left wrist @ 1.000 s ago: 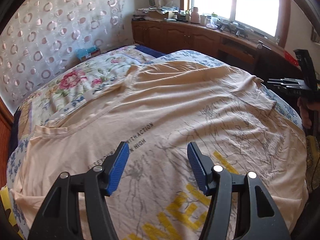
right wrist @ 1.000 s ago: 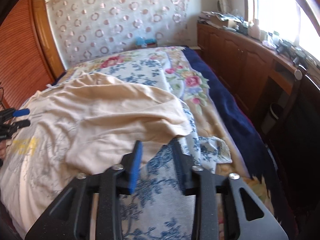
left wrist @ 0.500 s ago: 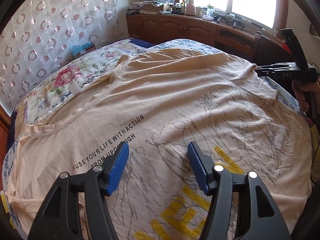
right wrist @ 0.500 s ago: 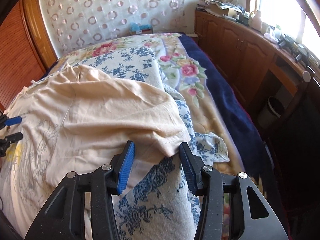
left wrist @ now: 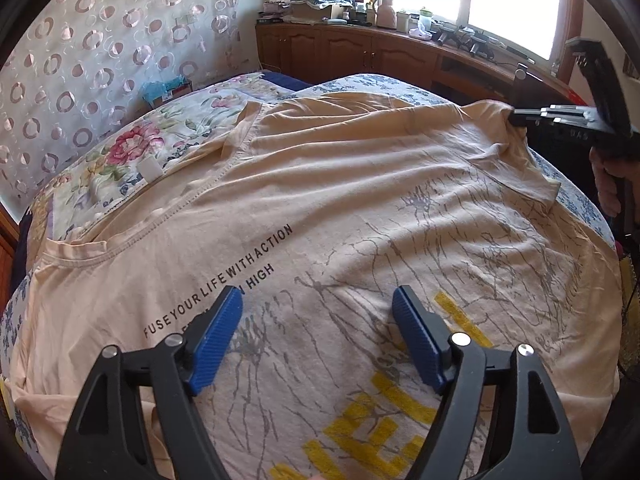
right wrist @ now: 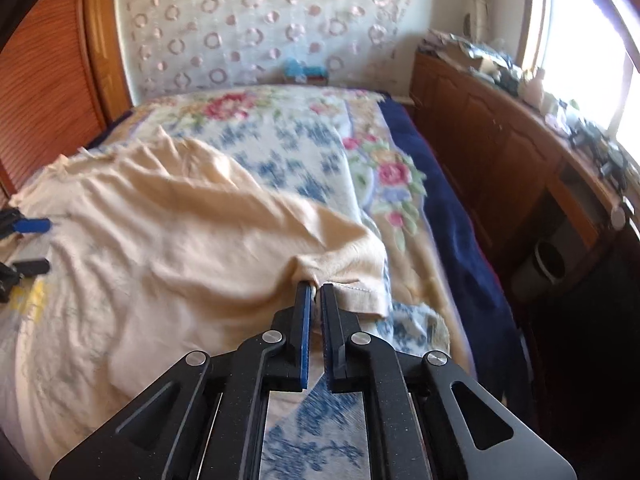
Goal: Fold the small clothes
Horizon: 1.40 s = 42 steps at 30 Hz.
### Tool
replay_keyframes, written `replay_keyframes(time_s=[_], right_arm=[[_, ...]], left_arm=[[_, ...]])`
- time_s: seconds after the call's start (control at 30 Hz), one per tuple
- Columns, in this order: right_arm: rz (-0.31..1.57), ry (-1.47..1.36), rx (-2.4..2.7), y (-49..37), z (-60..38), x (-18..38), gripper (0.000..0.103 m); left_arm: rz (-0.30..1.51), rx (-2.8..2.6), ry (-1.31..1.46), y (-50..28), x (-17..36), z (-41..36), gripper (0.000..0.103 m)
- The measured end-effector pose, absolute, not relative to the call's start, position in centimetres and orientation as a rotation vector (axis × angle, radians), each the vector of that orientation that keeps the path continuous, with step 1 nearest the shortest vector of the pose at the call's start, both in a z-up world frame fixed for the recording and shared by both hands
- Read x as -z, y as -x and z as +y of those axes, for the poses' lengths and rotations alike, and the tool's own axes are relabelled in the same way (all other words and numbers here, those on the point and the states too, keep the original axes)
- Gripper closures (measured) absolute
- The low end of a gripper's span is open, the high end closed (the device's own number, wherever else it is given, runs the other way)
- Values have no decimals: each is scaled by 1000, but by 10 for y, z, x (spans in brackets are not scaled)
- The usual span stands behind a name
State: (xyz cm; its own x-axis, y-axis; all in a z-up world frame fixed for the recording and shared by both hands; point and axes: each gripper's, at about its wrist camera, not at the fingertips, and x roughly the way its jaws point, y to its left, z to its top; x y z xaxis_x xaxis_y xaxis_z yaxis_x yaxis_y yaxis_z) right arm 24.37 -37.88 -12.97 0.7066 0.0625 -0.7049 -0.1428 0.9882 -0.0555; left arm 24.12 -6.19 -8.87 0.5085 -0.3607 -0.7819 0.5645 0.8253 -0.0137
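Observation:
A peach T-shirt (left wrist: 340, 208) with black text and yellow letters lies spread face up on the bed; it also shows in the right wrist view (right wrist: 168, 240). My left gripper (left wrist: 318, 316) is open and hovers just above the shirt's chest print. My right gripper (right wrist: 315, 292) is shut on the shirt's sleeve edge (right wrist: 352, 280) at the bed's right side. In the left wrist view the right gripper (left wrist: 520, 117) pinches that sleeve at the far right. The left gripper (right wrist: 34, 246) shows open at the left edge of the right wrist view.
The bed has a floral quilt (left wrist: 132, 148) and a blue-flowered cover (right wrist: 296, 148). A wooden cabinet (left wrist: 360, 52) with clutter runs under the window. A wooden wardrobe (right wrist: 48, 64) stands on the left. A bin (right wrist: 548, 260) sits beside the bed.
My right gripper moved forward onto the sleeve and closed on it. My left gripper moved forward over the shirt's print and stayed open.

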Motion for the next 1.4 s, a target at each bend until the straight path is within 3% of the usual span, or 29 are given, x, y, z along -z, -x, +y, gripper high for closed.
replay_keyframes(time_s=[0.3, 0.57, 0.73, 0.87, 1.4], right_arm=[[652, 124, -303, -251, -317, 85, 101], [731, 95, -507, -266, -265, 108, 100], [759, 109, -502, -268, -261, 124, 86], [735, 89, -462, -262, -275, 118, 65], [818, -4, -334, -227, -335, 148, 63]], left_arm=[[880, 560, -253, -243, 89, -59, 21], [881, 567, -258, -244, 89, -59, 21], [881, 573, -255, -244, 90, -59, 21], [881, 572, -257, -245, 89, -59, 20], [792, 480, -187, -220, 67, -40, 19]])
